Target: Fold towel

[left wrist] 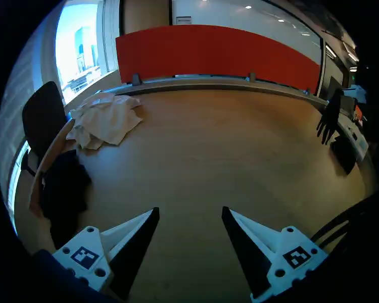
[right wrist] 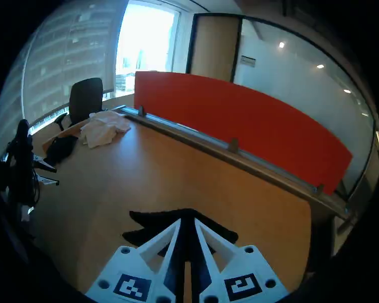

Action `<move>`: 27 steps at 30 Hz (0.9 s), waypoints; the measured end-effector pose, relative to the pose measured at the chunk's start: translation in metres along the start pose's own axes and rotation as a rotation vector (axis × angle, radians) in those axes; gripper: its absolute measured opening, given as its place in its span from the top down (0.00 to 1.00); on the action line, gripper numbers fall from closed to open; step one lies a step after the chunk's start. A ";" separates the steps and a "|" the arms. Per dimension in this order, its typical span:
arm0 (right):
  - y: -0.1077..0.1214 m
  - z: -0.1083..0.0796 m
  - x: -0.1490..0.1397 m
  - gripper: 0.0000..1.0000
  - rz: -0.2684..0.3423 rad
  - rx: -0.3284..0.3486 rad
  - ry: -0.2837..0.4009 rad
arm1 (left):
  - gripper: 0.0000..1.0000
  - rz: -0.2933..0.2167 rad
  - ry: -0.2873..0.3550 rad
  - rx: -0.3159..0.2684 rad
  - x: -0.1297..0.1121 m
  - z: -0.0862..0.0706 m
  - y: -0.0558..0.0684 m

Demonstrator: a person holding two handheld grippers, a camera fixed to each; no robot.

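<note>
A crumpled cream towel point(left wrist: 106, 120) lies in a heap at the far left corner of the wooden table point(left wrist: 215, 151); it also appears small in the right gripper view point(right wrist: 102, 129). My left gripper point(left wrist: 189, 222) hovers low over the near part of the table, open, with bare wood between its fingers and the towel well ahead to the left. In the right gripper view my right gripper point(right wrist: 187, 222) has its fingers drawn together with only a thin gap. Under its tips is a black jagged patch point(right wrist: 217, 235); cloth or shadow, I cannot tell.
A red divider panel point(left wrist: 215, 53) on a metal rail bounds the table's far side. A dark garment point(left wrist: 63, 192) hangs at the left edge near a black office chair point(left wrist: 40, 118). At the right edge stands a black glove-like hand shape point(left wrist: 328, 118) among dark gear.
</note>
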State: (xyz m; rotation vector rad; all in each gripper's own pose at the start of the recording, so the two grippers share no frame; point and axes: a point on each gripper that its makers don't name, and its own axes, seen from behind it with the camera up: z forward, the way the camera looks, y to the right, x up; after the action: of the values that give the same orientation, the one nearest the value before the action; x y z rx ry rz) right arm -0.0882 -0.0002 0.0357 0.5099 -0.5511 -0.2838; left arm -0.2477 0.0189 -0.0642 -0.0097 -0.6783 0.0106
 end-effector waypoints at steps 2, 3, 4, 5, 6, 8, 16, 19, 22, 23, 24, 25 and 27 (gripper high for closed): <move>0.012 -0.006 -0.002 0.95 0.008 -0.009 -0.003 | 0.08 0.001 0.000 0.002 0.001 0.000 0.000; 0.018 -0.008 -0.003 0.95 0.011 -0.013 -0.004 | 0.08 0.002 0.000 0.003 0.001 0.000 -0.001; 0.024 -0.010 -0.004 0.95 0.014 -0.018 -0.006 | 0.08 0.003 -0.001 0.004 0.001 0.001 -0.001; 0.030 -0.012 -0.005 0.95 0.017 -0.022 -0.007 | 0.08 0.004 -0.001 0.005 0.001 0.001 -0.001; 0.036 -0.014 -0.007 0.95 0.019 -0.027 -0.010 | 0.08 0.005 -0.002 0.006 0.001 0.001 -0.001; 0.048 -0.018 -0.010 0.95 0.023 -0.039 -0.016 | 0.08 0.007 -0.002 0.008 0.002 0.001 -0.002; 0.095 -0.035 -0.026 0.95 0.035 -0.094 -0.047 | 0.08 0.011 -0.004 0.016 0.005 0.001 -0.004; 0.111 -0.040 -0.033 0.95 0.041 -0.113 -0.059 | 0.08 0.012 -0.004 0.018 0.006 0.001 -0.004; 0.127 -0.045 -0.040 0.95 0.046 -0.131 -0.071 | 0.08 0.015 -0.005 0.020 0.008 0.001 -0.004; 0.132 -0.046 -0.042 0.95 0.048 -0.137 -0.075 | 0.08 0.017 -0.005 0.021 0.008 0.001 -0.004; 0.136 -0.047 -0.044 0.95 0.051 -0.142 -0.079 | 0.08 0.018 -0.005 0.021 0.009 0.001 -0.004; 0.141 -0.049 -0.047 0.95 0.053 -0.148 -0.083 | 0.08 0.019 -0.005 0.022 0.009 0.001 -0.004; 0.149 -0.051 -0.051 0.95 0.058 -0.157 -0.090 | 0.08 0.021 -0.006 0.022 0.009 0.001 -0.003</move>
State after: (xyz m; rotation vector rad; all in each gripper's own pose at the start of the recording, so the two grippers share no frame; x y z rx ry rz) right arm -0.0833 0.1642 0.0561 0.3295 -0.6244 -0.2937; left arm -0.2414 0.0161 -0.0573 0.0048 -0.6843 0.0380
